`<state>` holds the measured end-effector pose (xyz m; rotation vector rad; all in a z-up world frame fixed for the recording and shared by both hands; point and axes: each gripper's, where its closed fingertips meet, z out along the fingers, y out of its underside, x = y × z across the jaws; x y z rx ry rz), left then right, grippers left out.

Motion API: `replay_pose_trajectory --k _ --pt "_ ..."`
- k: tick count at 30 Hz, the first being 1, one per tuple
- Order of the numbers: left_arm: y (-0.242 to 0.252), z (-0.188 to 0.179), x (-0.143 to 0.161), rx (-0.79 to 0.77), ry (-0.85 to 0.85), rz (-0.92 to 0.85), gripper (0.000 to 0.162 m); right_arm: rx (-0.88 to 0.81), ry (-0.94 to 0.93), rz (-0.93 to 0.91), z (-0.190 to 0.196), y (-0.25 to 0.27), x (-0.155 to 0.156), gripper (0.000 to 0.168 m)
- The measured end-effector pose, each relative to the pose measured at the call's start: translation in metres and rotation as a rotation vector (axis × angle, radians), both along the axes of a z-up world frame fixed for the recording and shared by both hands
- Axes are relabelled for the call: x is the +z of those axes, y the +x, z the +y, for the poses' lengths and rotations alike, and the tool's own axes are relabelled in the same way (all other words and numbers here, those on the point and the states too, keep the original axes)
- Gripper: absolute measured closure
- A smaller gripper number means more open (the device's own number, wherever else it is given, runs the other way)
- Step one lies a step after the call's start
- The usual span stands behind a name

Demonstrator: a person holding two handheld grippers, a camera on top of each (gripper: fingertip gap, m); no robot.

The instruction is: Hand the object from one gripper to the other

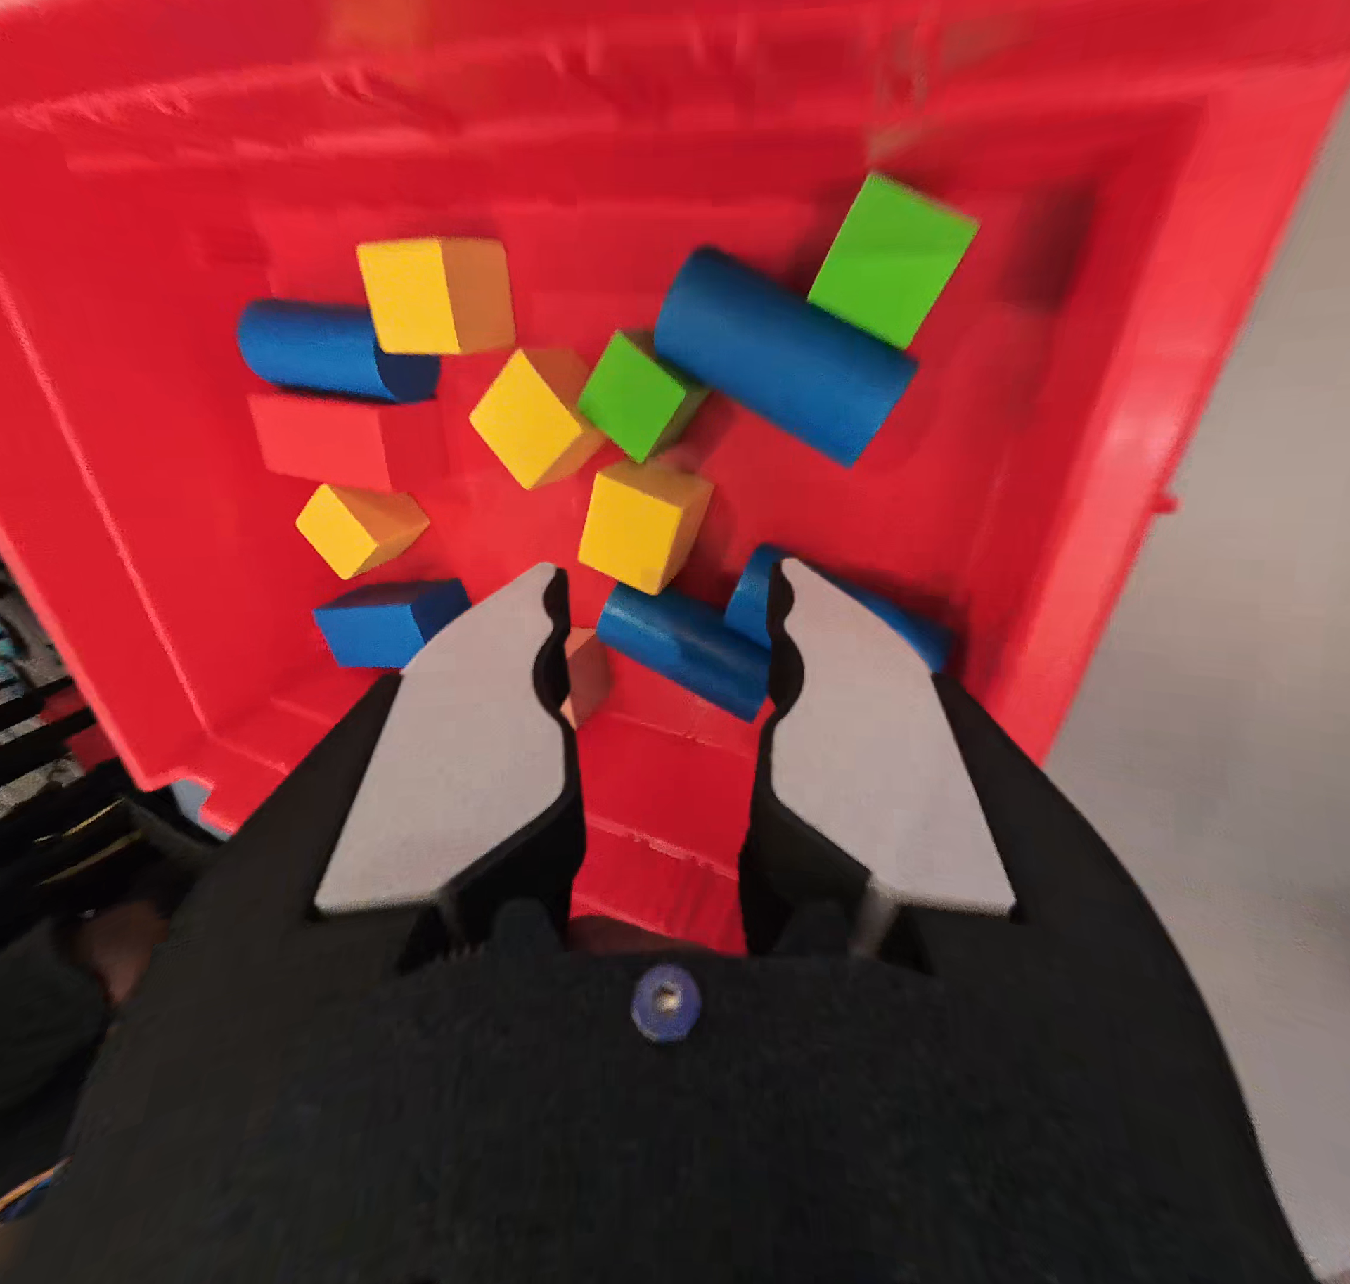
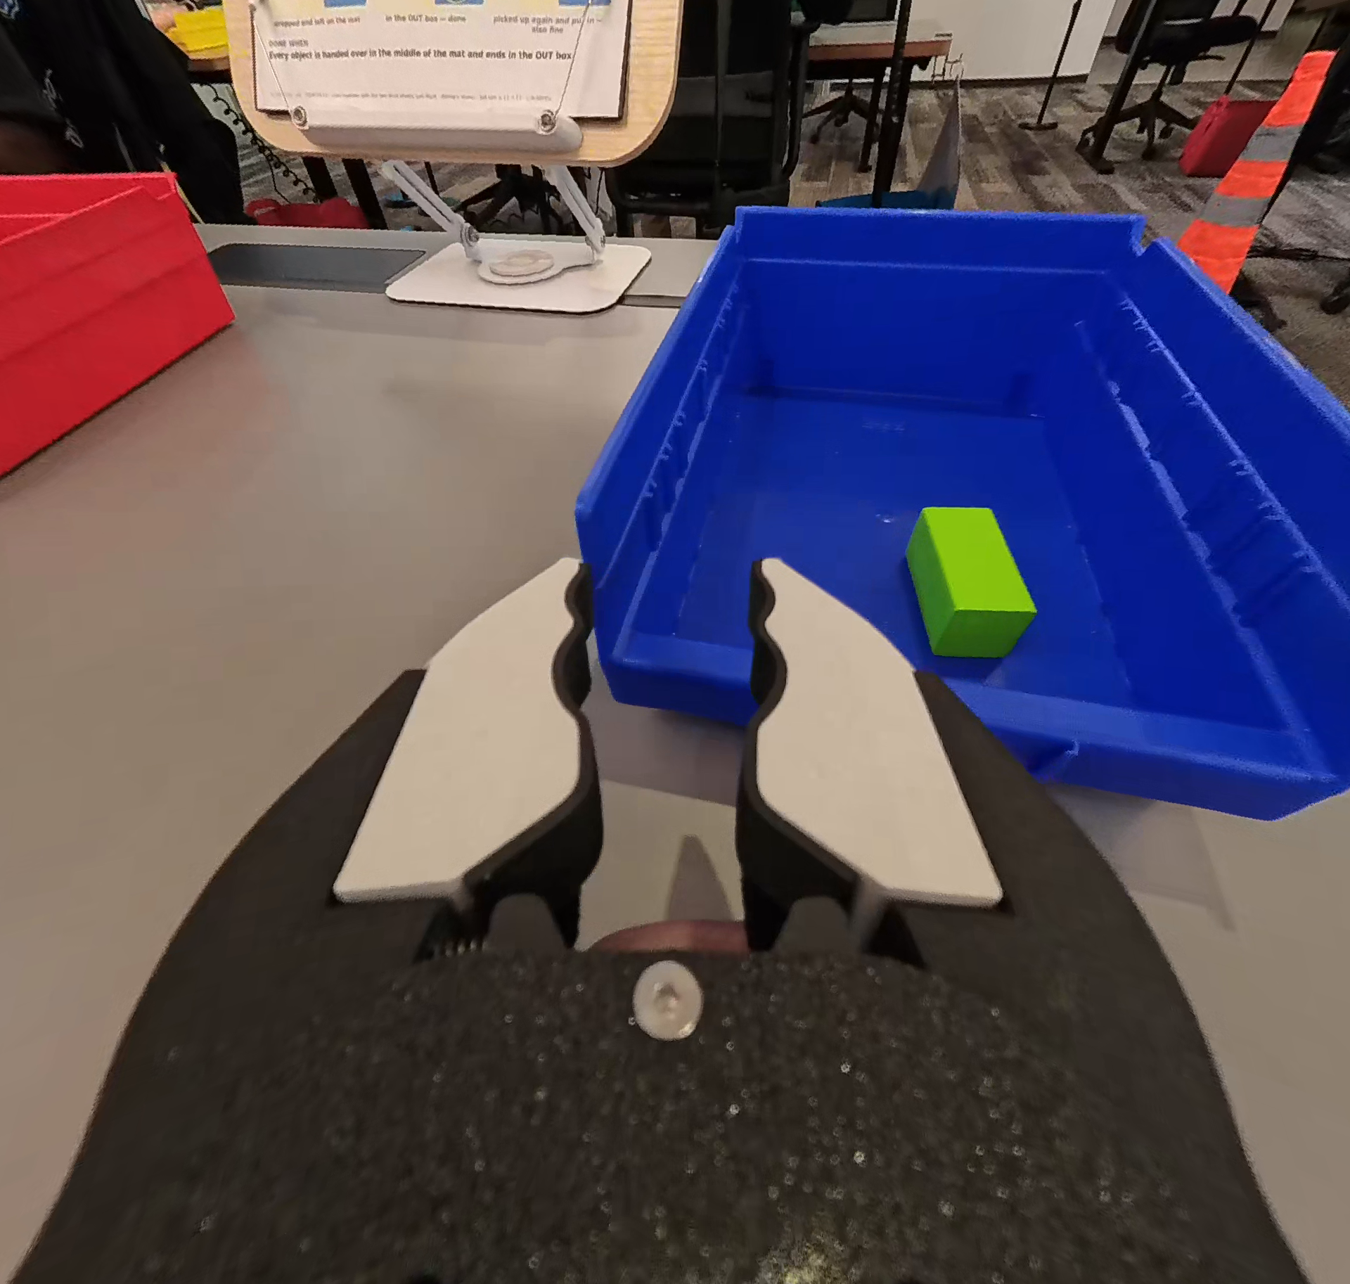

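Note:
In the left wrist view my left gripper (image 1: 668, 577) is open and empty, looking down into a red bin (image 1: 1096, 591) with several wooden blocks. A yellow cube (image 1: 639, 522) lies just beyond the fingertips, and a blue cylinder (image 1: 679, 646) lies between the fingers below. A large blue cylinder (image 1: 782, 357), green blocks (image 1: 891, 259) and other yellow cubes (image 1: 431, 295) lie farther in. In the right wrist view my right gripper (image 2: 668, 569) is open and empty at the near left corner of a blue bin (image 2: 950, 708). One green block (image 2: 968, 580) lies in that bin.
The red bin (image 2: 88, 314) stands at the left of the grey table (image 2: 292, 518) in the right wrist view. A stand with an instruction sheet (image 2: 445, 43) is at the table's far edge. Chairs and an orange cone (image 2: 1264, 160) stand beyond.

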<state>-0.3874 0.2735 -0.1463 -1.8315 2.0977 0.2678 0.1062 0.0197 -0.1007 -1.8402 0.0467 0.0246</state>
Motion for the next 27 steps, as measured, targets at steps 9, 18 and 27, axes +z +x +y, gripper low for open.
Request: replay_pose_trajectory --k 9,18,27 --pt "0.000 0.026 -0.031 -0.051 -0.040 0.102 0.115 0.018 -0.036 0.021 0.005 -0.005 -0.011 0.128" --pt "0.005 0.023 -0.030 -0.062 -0.065 0.060 0.127 0.025 -0.049 0.056 0.006 -0.004 -0.014 0.128" --pt "0.044 -0.016 0.100 0.001 0.054 -0.613 0.127 0.107 -0.069 0.014 0.017 -0.008 -0.003 0.128"
